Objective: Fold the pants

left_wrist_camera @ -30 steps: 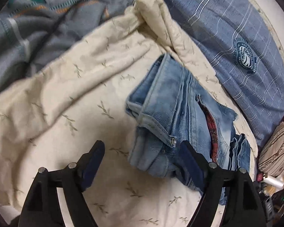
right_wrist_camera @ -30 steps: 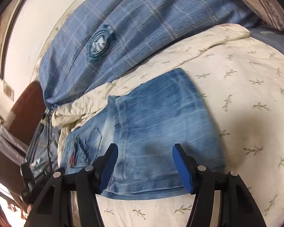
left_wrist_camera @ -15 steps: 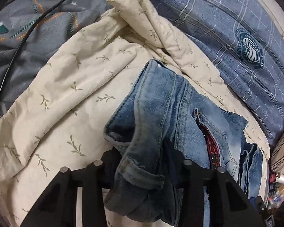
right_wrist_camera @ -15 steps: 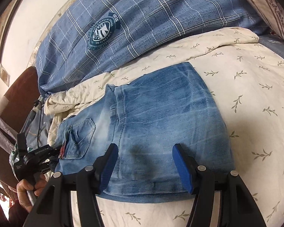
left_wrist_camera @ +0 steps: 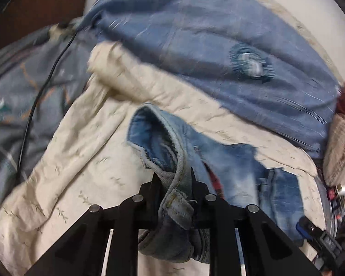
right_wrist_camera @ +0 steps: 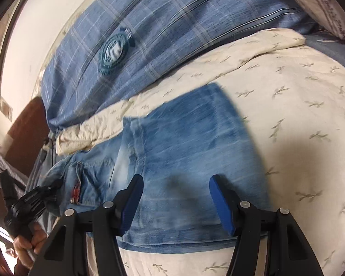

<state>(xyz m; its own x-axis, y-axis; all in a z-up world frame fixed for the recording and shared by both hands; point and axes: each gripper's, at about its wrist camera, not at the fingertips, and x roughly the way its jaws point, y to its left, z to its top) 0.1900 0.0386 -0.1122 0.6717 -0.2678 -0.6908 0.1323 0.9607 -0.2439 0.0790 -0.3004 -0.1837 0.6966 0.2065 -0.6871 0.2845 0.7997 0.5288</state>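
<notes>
Waistband now lifted, pants [left_wrist_camera: 177, 161] bunched between closing left tool [left_wrist_camera: 173, 179] pads

My left hand-held gripper [left_wrist_camera: 173, 179] has black angular arms with silver rivets; my right hand-held gripper [right_wrist_camera: 176, 201] adds blue pads [right_wrist_camera: 220, 204] at twelve o'clock.

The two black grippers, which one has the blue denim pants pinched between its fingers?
The left gripper: its jaws are closing on a bunched fold of the blue denim pants. The right gripper hovers with jaws apart, nothing between its blue pads.
</notes>
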